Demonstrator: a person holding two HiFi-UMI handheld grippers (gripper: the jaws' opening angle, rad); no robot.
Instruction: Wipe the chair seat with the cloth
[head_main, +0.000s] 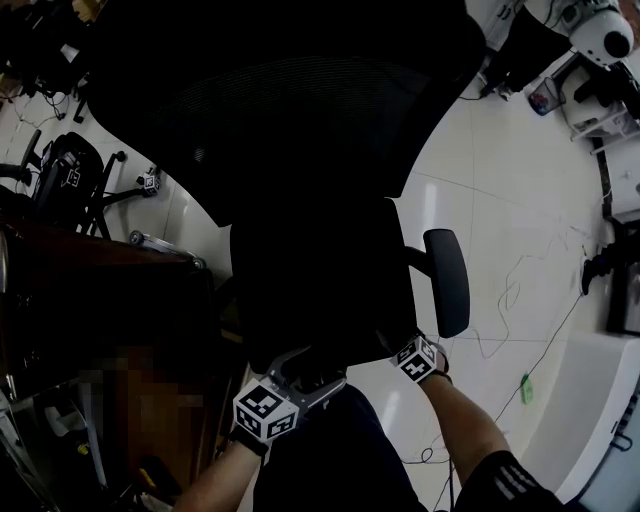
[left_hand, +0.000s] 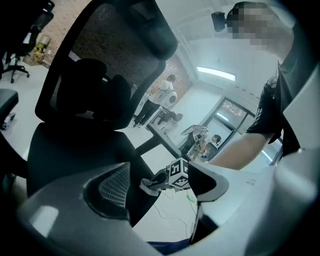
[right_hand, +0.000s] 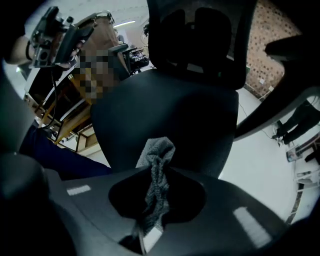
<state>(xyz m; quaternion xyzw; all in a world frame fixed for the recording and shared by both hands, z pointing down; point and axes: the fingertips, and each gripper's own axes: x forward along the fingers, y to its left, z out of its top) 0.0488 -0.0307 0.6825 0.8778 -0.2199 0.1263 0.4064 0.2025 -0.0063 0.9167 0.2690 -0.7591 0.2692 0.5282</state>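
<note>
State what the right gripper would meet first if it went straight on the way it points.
The right gripper would probably meet the black padded chair seat, led by the grey woven cloth clamped in its jaws; depth unclear.

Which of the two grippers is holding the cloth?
The right gripper: a grey cloth is pinched between its jaws. The left gripper has its jaws apart, empty.

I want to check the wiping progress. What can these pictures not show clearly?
Chair seat: head view too dark to show dirt.
Cloth: not found in the head view, lost in darkness by the right gripper.
Cloth touching the seat or not: right gripper view cannot settle it.
</note>
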